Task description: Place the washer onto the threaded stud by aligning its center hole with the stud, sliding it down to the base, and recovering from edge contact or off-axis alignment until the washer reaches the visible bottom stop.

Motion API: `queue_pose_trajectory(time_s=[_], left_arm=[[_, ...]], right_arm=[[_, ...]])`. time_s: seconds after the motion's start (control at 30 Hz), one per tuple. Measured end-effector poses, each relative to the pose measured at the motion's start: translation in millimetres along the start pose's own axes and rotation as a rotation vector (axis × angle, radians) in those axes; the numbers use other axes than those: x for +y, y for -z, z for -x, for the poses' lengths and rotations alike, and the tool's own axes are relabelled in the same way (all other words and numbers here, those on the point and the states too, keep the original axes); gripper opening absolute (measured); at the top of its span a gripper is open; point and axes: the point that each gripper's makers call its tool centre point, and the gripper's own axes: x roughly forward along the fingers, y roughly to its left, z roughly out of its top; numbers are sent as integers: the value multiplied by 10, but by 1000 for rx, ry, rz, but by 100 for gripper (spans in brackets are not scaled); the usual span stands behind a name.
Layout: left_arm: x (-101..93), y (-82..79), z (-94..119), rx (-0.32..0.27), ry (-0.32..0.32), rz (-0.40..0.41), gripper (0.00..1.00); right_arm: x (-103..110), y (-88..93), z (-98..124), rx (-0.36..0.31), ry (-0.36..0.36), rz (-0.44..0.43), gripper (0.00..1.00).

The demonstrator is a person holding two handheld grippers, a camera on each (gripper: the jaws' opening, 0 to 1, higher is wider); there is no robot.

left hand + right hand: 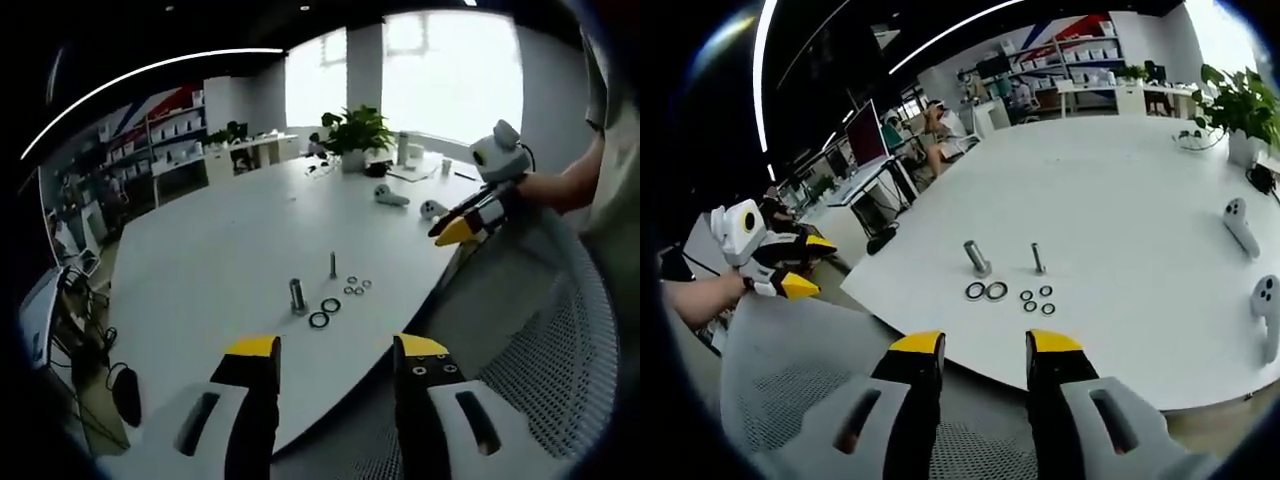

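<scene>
Right gripper [983,352] jaws apart, empty, over chair mesh [790,385], washers [986,291] beside two studs [977,257] on white table [1120,170], left gripper [800,268] off left

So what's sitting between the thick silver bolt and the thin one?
Nothing; in the right gripper view, bare white table separates the thick silver bolt from the thin silver bolt; the dark ring washers lie nearer the camera.

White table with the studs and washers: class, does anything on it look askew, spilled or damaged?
Nothing stands out. The thick metal stud and the thin metal stud both stand upright on the white table. Two large dark washers lie flat beside the thick one, and four small washers lie by the thin one.
</scene>
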Motion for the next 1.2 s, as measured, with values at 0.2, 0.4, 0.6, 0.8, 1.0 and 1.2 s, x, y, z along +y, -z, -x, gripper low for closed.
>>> queue_pose_trajectory(time_s=[0.2,0.4,0.6,0.8,1.0,1.2], left_arm=[[4,-70,64,-51,12,-40,41],[-25,-66,47,-67,61,12,39],[2,-47,38,-71,69,34,38],[134,-68,49,-98,-1,80,37],[170,-89,55,-116,-15,91,37],[187,-75,56,-120,7,135,37]], right_arm=[[3,10,-6,6,-1,1,34],[3,7,-11,5,1,-2,34],[7,5,-19,6,1,-3,34],[0,12,-16,7,1,-8,33],[31,28,-26,18,-13,1,33],[73,31,-36,23,-27,8,34]])
